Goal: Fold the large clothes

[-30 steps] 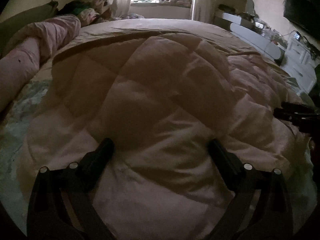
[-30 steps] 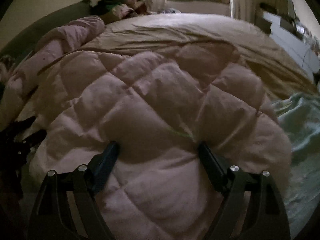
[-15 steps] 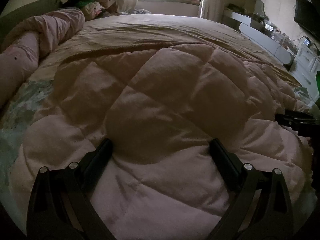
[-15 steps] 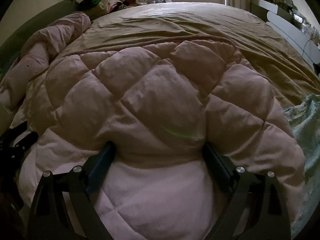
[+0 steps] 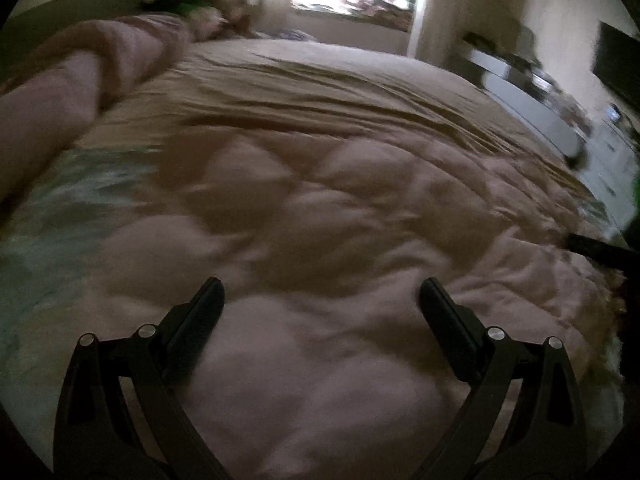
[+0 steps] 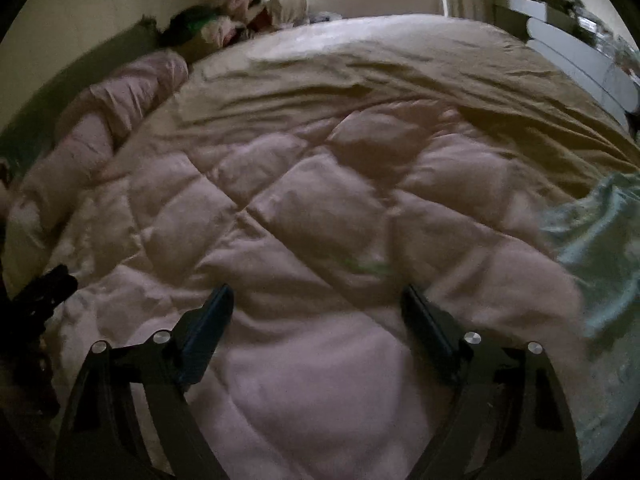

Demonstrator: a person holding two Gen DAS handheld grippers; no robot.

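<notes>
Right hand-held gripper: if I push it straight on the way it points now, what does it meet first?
Most likely the pink quilted comforter. The right hand-held gripper tilts down at it, jaws wide but closing, the puffy fabric bulging between them. Depth is unclear; it may already touch.

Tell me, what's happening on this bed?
A person holds two grippers over a puffy pink quilt spread on the bed. The left gripper and right gripper both stand wide, quilt bulging between their jaws; the right jaws are closing a little. A tan sheet lies beyond.
</notes>
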